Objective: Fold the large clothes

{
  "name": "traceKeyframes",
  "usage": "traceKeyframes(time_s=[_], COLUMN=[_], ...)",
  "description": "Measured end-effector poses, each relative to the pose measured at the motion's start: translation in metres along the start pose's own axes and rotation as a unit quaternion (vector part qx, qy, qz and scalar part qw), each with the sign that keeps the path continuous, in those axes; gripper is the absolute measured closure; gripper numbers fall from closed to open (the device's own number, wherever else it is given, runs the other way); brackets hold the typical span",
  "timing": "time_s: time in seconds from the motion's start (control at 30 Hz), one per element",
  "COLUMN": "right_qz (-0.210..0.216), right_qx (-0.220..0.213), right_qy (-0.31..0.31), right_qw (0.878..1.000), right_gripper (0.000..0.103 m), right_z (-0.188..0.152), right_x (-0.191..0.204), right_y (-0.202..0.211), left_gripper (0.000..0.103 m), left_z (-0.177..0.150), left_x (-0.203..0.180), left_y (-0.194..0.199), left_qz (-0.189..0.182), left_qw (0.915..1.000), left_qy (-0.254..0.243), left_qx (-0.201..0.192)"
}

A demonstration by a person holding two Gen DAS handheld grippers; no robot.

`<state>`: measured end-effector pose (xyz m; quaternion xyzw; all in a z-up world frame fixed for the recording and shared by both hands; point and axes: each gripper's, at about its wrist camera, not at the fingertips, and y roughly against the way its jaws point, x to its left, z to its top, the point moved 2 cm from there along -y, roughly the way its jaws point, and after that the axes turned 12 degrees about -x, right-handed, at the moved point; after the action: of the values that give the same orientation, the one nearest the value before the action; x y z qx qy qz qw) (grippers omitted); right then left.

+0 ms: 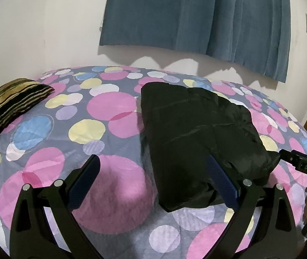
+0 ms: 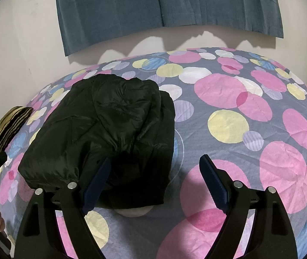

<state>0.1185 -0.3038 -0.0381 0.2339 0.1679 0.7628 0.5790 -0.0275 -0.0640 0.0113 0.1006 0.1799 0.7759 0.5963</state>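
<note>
Black jacket [image 1: 198,133], folded into a bundle, is laid on the spotted bedspread [image 1: 110,112]. Both the left hand-held gripper [image 1: 153,179] and the right hand-held gripper [image 2: 155,179] are held wide apart above it, nothing gripped.

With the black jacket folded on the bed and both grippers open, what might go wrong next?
1. The folded black jacket looks puffy and slick; its layers may spring open.
2. The left gripper and the right gripper are open and hold nothing; moving the bundle by one edge could undo the fold.
</note>
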Motion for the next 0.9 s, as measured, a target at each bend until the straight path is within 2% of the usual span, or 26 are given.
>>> traceKeyframes(time_s=[0.9], right_qz=[0.001], right_qx=[0.002], right_qy=[-0.001], right_qw=[1.0], right_gripper=[0.02], right_z=[-0.0014], right_x=[-0.0005], right_y=[-0.0017], left_gripper=[0.005], left_z=[0.003], left_x=[-0.0044], left_y=[0.0045], left_qz=[0.013], left_qw=[0.9998], left_qy=[-0.01], left_qx=[-0.011])
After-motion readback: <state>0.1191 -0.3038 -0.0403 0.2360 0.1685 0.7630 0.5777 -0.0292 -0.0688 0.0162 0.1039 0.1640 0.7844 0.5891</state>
